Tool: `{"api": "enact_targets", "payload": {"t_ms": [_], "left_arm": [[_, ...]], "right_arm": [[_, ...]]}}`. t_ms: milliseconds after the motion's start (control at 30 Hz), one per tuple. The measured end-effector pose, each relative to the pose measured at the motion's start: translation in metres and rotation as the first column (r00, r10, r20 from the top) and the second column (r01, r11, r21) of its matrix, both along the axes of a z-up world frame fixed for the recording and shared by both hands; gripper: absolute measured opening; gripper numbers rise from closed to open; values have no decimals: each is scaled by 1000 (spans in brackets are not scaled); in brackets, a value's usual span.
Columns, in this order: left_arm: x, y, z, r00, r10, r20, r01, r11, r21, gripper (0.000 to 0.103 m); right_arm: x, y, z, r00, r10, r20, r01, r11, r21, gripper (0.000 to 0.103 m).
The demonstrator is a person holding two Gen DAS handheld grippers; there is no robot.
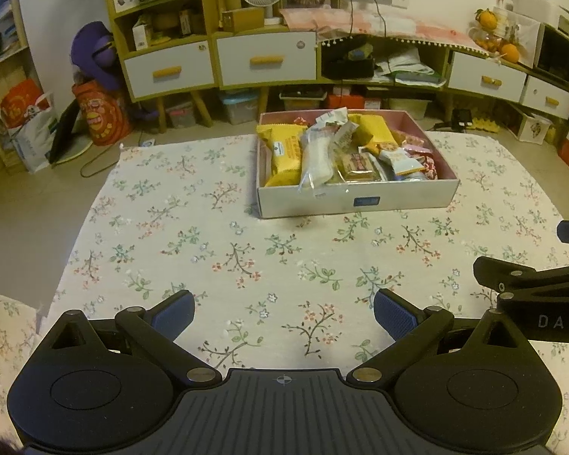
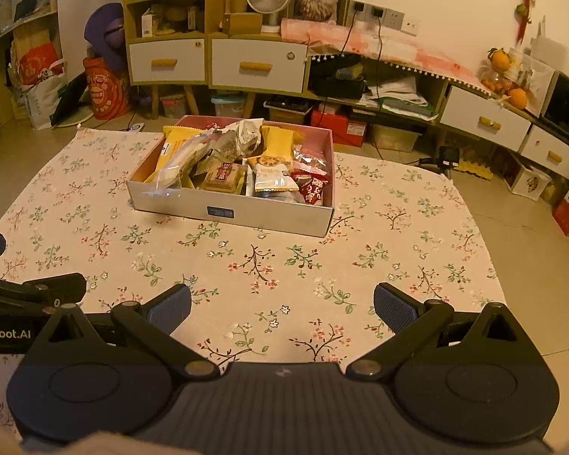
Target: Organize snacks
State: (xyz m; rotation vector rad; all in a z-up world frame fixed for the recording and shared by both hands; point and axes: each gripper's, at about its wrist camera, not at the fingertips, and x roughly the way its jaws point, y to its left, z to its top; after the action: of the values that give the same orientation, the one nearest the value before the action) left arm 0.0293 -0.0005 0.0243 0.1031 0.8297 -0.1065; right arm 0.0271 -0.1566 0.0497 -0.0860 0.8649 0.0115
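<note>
On cloth: box (image 1: 354, 199), approx. full w/ snacks (image 1: 284, 151)

at the right edge of the left view, "das" is showing on the right gripper (image 1: 557, 295); at the left edge of the right view, "robot.ai" is showing on the left gripper (image 2: 7, 314).

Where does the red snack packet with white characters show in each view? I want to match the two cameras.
Left wrist: red packet in the box's far right corner, mostly hidden.
Right wrist: red packet at the box's front right corner, plainly visible.
Shared landmark: the blue label on the box's front wall.
</note>
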Motion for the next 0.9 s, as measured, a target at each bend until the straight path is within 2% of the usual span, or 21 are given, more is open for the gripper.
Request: {"api": "enact_targets", "payload": {"t_ms": [633,900], "left_arm": [[0,-1,-2,1000,-4,-9,4,1000,-3,101],[2,-2,-9,999,-12,-38,12,1000,-7,101]], "right_arm": [[0,1,-1,1000,-2,-10,2,1000,-4,103],[2,-1,-7,1000,-8,-21,8,1000,-12,103]]}}
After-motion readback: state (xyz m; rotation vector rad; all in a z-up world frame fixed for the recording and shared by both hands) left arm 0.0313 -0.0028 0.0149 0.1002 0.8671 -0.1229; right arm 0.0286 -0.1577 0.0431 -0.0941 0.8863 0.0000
